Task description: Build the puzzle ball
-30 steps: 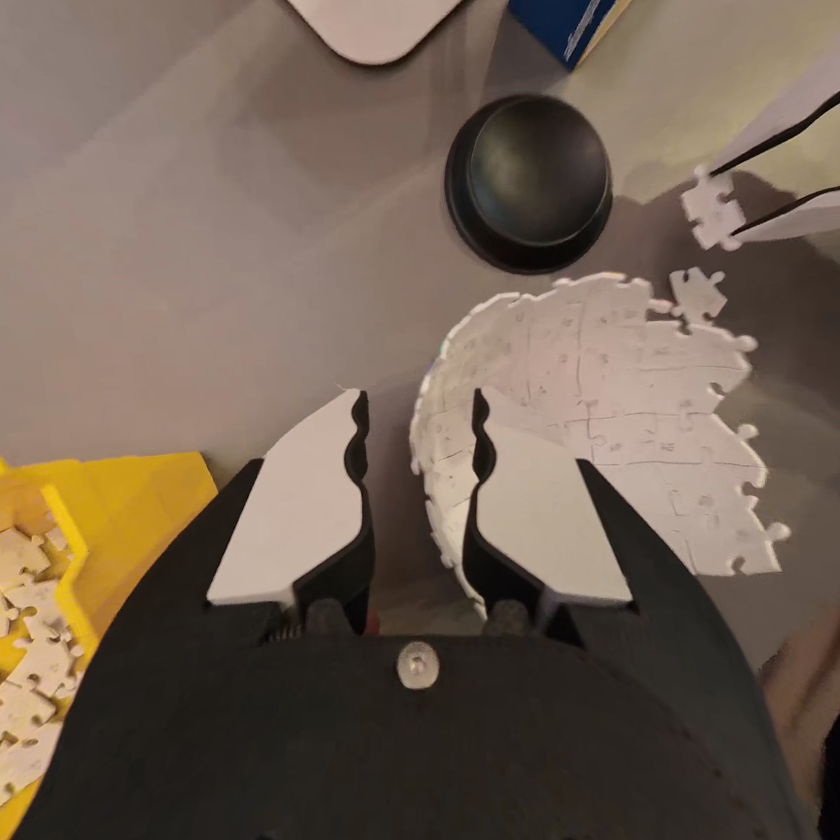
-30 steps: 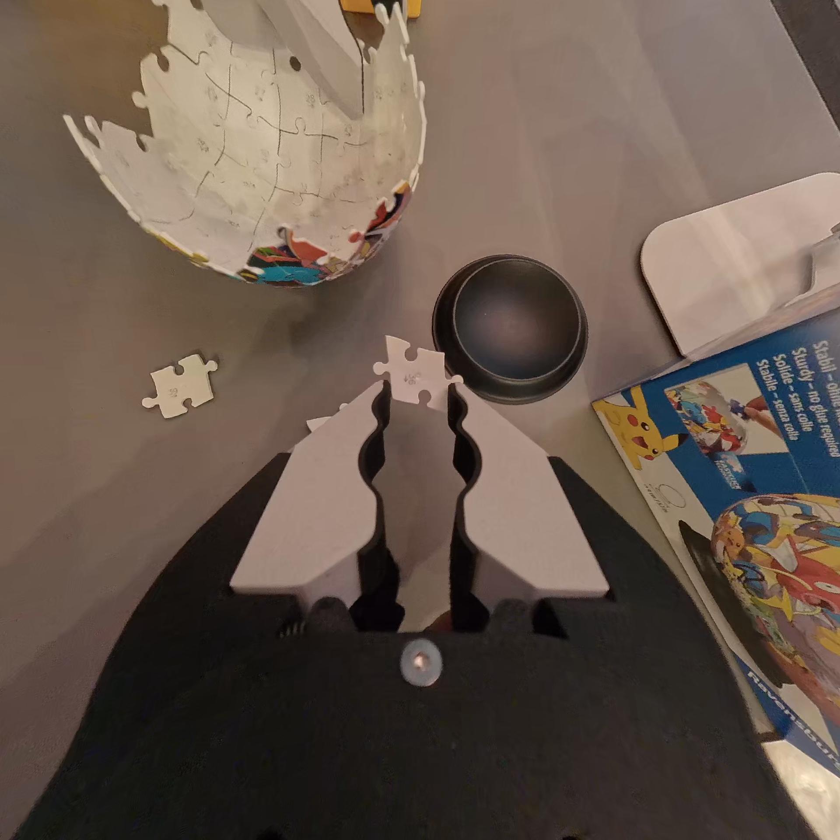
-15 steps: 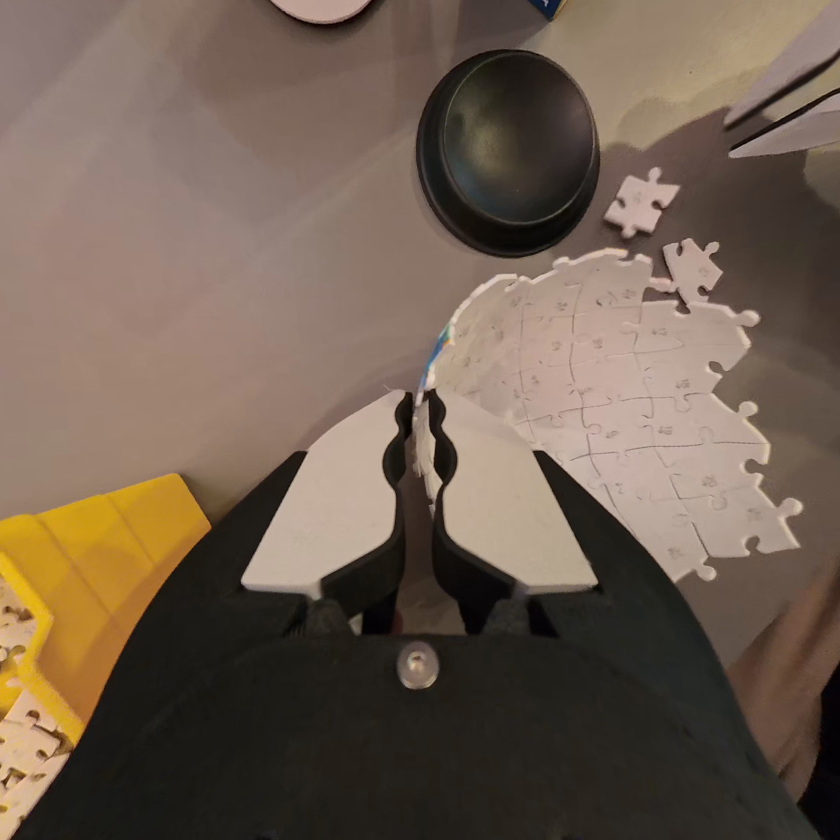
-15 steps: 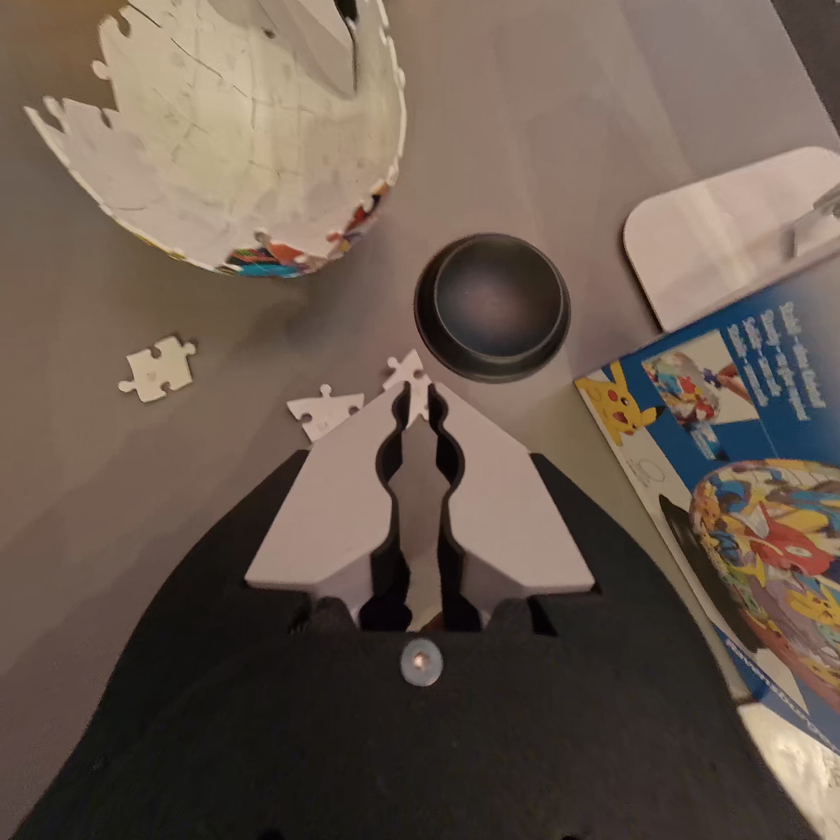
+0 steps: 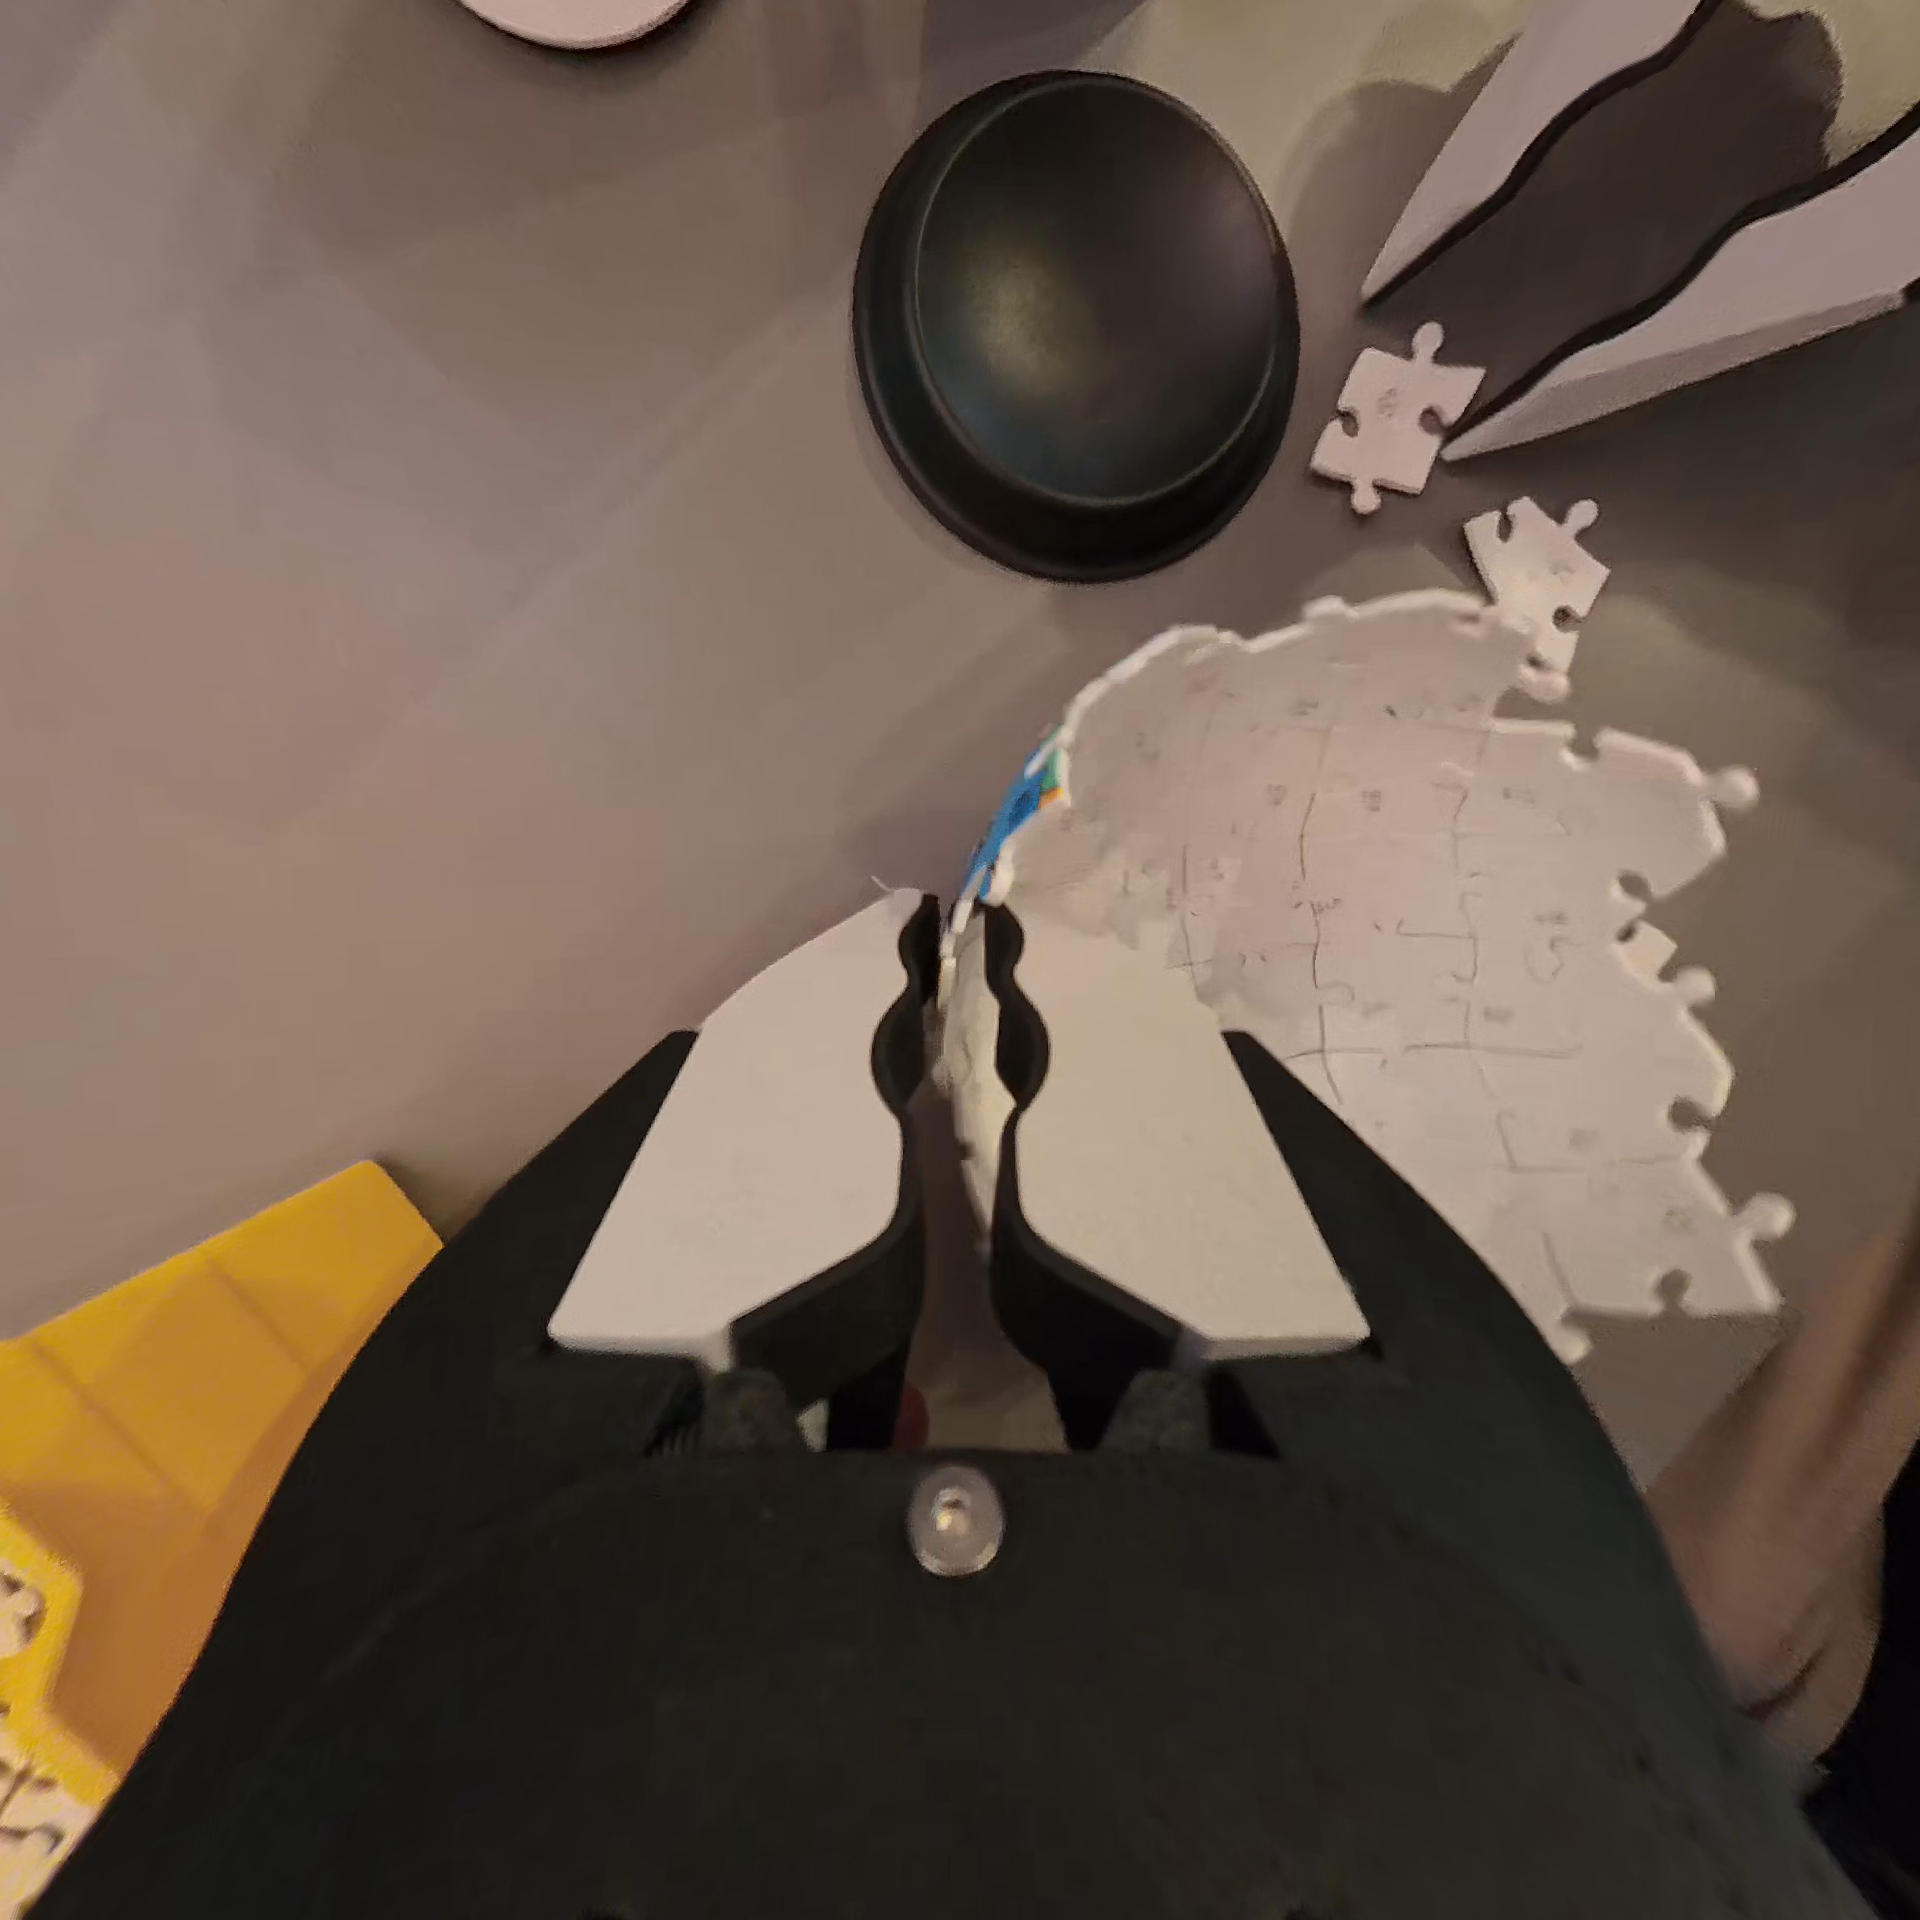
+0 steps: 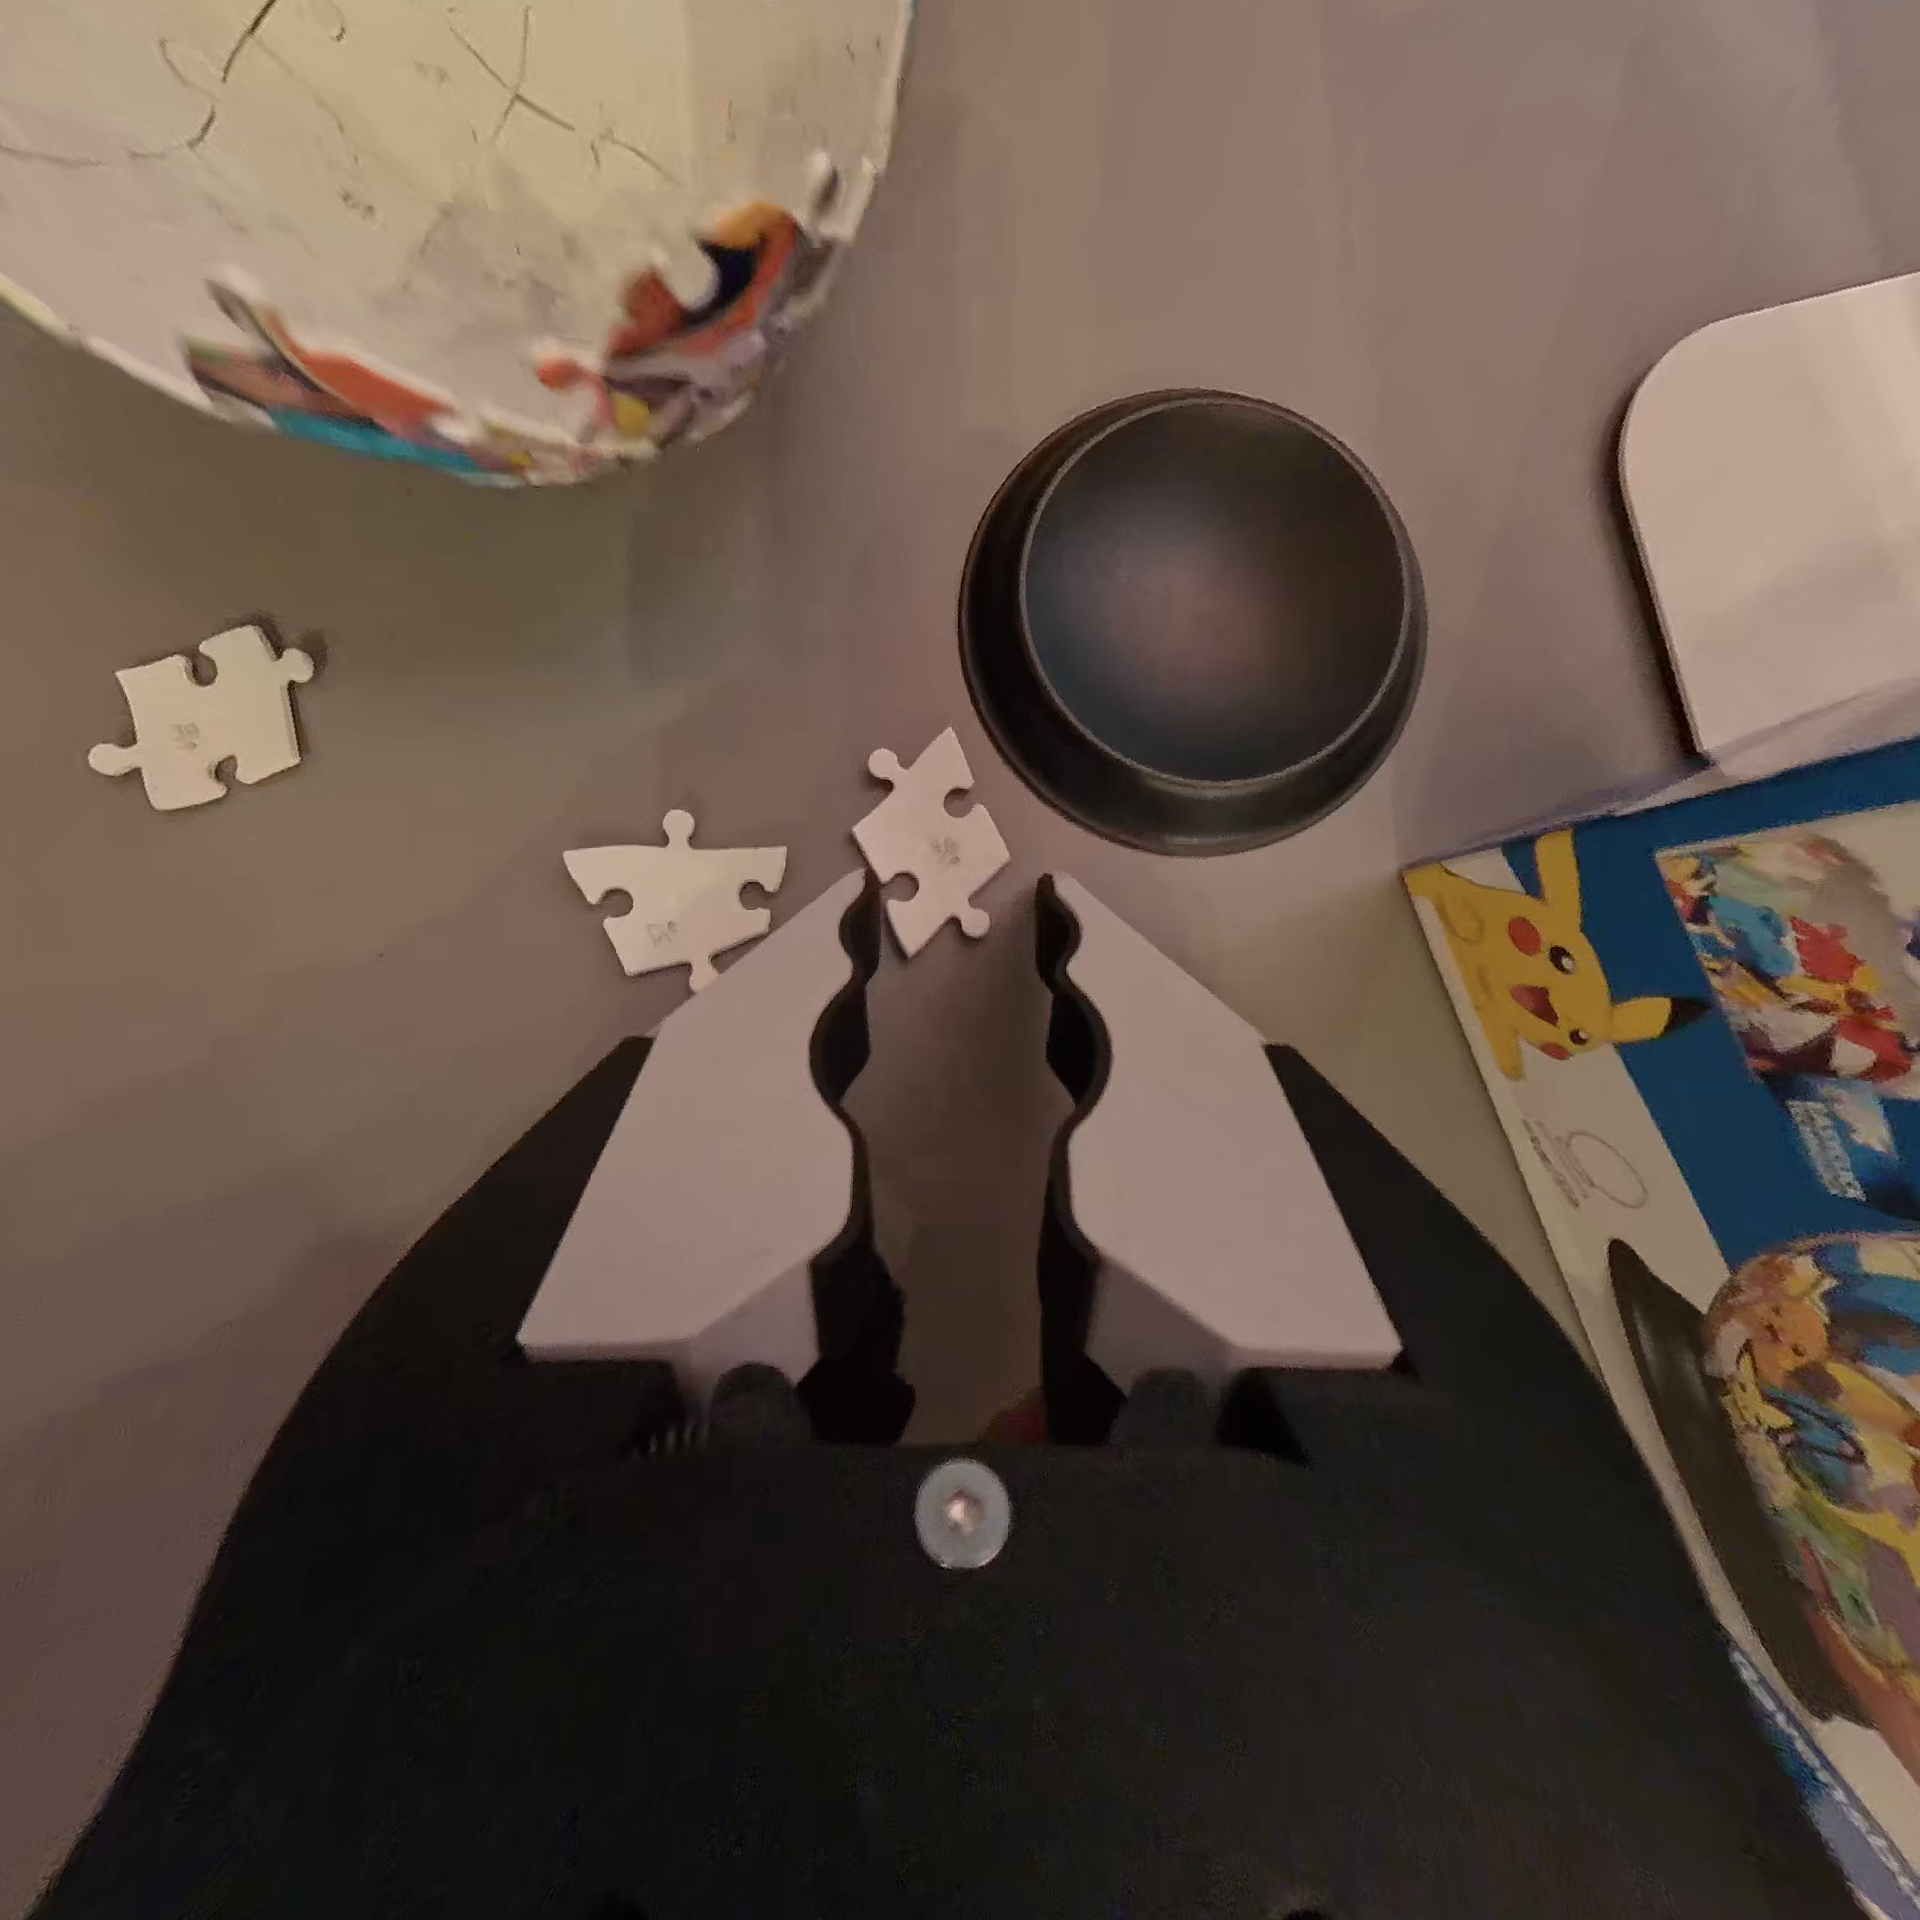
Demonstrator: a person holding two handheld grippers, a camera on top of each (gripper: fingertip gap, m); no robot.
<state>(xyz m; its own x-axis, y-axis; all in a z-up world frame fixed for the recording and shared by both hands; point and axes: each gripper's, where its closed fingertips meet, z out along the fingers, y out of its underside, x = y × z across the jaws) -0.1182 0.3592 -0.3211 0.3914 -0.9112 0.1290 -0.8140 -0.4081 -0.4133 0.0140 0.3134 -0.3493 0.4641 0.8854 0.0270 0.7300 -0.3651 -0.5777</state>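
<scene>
The half-built puzzle ball shell shows its white inside, with coloured print at its rim. My left gripper is shut on the shell's near rim. In the right wrist view the shell sits at the upper left. My right gripper is open and empty, low over the table. A loose white piece lies flat just ahead of its fingertips, apart from both. Two more loose pieces lie to the left. The right gripper also shows in the left wrist view, beside a loose piece.
A black round stand sits just beyond the right gripper, also in the left wrist view. The puzzle box lies at right, with a white card behind it. A yellow tray with several pieces is at the lower left. My right fingertips sit around 15 centimetres from my left ones.
My right gripper lowered, opened and let go of the piece, which now lies on the table by the stand. My left gripper closed on the shell's rim and keeps hold of it.
</scene>
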